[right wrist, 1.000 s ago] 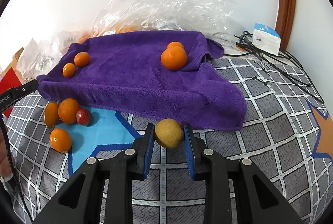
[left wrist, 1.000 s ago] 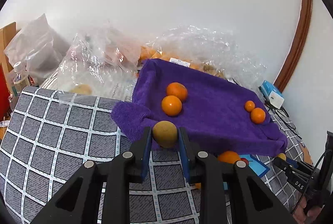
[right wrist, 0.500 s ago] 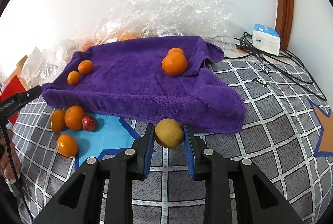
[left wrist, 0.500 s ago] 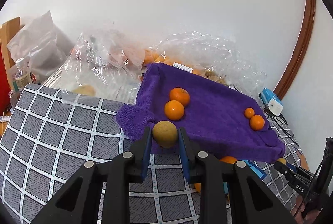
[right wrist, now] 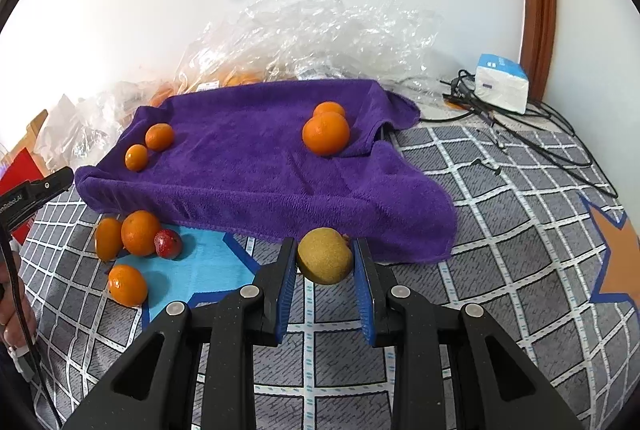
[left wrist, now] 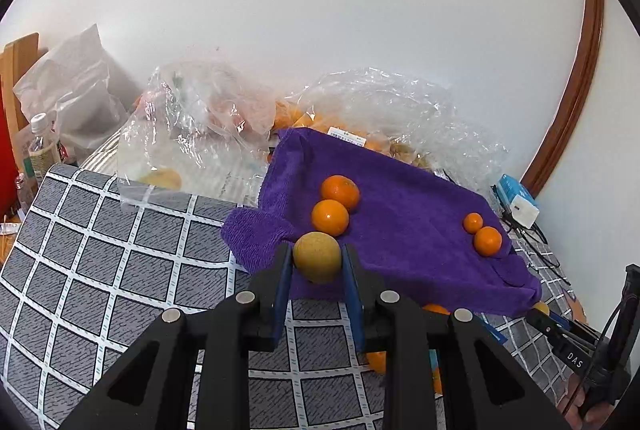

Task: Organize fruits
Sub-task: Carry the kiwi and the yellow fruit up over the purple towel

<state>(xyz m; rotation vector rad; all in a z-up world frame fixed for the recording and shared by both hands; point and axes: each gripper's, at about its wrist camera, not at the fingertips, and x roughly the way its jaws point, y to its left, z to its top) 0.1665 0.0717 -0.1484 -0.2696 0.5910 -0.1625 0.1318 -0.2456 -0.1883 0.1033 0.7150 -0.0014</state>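
1. Fruits: your left hand-held gripper (left wrist: 317, 262) is clamped on a brown-yellow fruit (left wrist: 317, 256) at lower centre of the left wrist frame.
2. Your right hand-held gripper (right wrist: 325, 264) is clamped on a second brown-yellow fruit (right wrist: 325, 261), lower centre.
3. Four oranges (right wrist: 326, 132) lie on the purple towel (right wrist: 256, 166), mid-frame.
4. Loose oranges (right wrist: 140, 233) and a red fruit (right wrist: 168, 244) lie at lower left, below the towel's edge.

The clear plastic bags (left wrist: 208, 134) blur the orange fruit inside them, so its count is unclear. In the left wrist view the gripper's fingers (left wrist: 404, 350) hide most of an orange (left wrist: 378, 362) on the cloth. The red object (right wrist: 22, 174) is cut off at the picture's edge.
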